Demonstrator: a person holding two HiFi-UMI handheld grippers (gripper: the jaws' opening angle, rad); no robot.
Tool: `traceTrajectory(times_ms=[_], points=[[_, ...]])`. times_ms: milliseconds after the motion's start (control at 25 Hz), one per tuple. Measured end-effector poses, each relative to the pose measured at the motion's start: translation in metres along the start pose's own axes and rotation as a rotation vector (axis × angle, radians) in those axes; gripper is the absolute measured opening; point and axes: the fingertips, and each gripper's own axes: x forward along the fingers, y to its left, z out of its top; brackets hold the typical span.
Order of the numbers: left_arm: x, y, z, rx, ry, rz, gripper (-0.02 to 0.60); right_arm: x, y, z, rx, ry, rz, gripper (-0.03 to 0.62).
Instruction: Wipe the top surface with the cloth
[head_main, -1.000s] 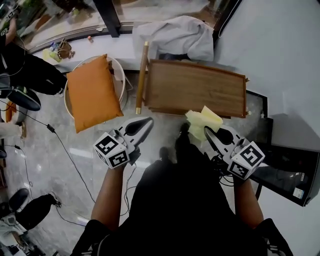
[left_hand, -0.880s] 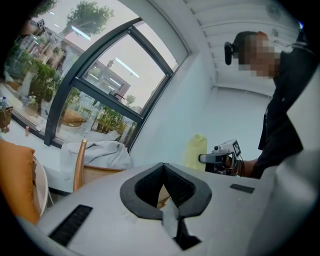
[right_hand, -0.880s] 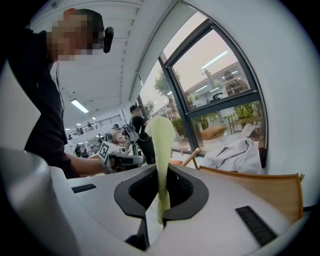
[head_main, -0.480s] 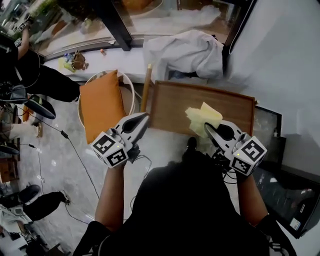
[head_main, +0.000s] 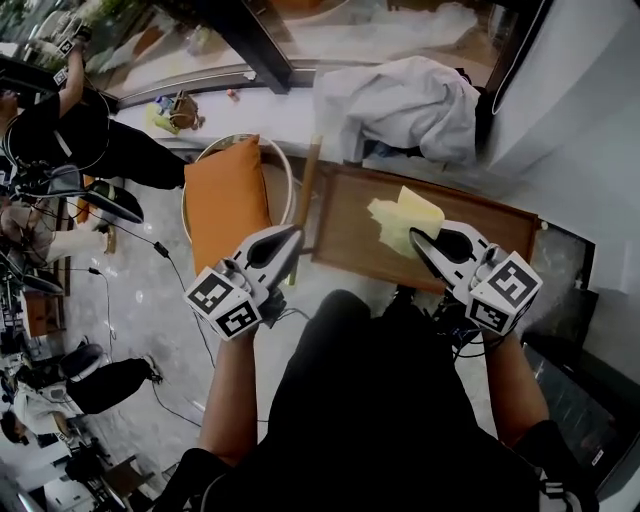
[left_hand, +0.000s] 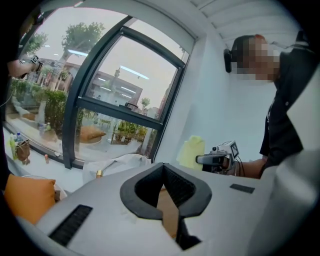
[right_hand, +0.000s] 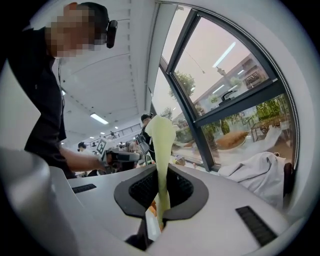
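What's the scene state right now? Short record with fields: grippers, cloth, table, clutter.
left gripper: jaws together, nothing between them, near the table's left edge
right gripper: shut on the yellow cloth
yellow cloth: over the table's right half; contact with the wood cannot be told
wooden table: brown top, in front of the person
orange cushion: on a round seat left of the table
pale garment: heaped beyond the table's far edge
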Motion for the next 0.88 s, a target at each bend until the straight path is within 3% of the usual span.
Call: traceTrajectory(times_ms=[160, 320, 560, 880], points=[[0.008, 0.013, 0.002, 0.0, 0.021, -0.005, 0.009, 0.011, -0.012, 0.012, 0.082, -0.043, -0.01, 0.032], [0.024, 0.032, 0.001, 0.002, 0.035, -0.044, 0.009, 0.04, -0.024, 0.008, 0.102, -0.011, -0.033, 0.032], [0.046, 0.076, -0.023, -0.018, 0.112, -0.065, 0.009, 0.104, -0.044, -0.027, 0.175, 0.11, -0.121, 0.032], [0.076, 0.122, -0.059, -0.128, 0.228, -0.073, 0.009, 0.173, -0.079, -0.088, 0.252, 0.236, -0.238, 0.032]])
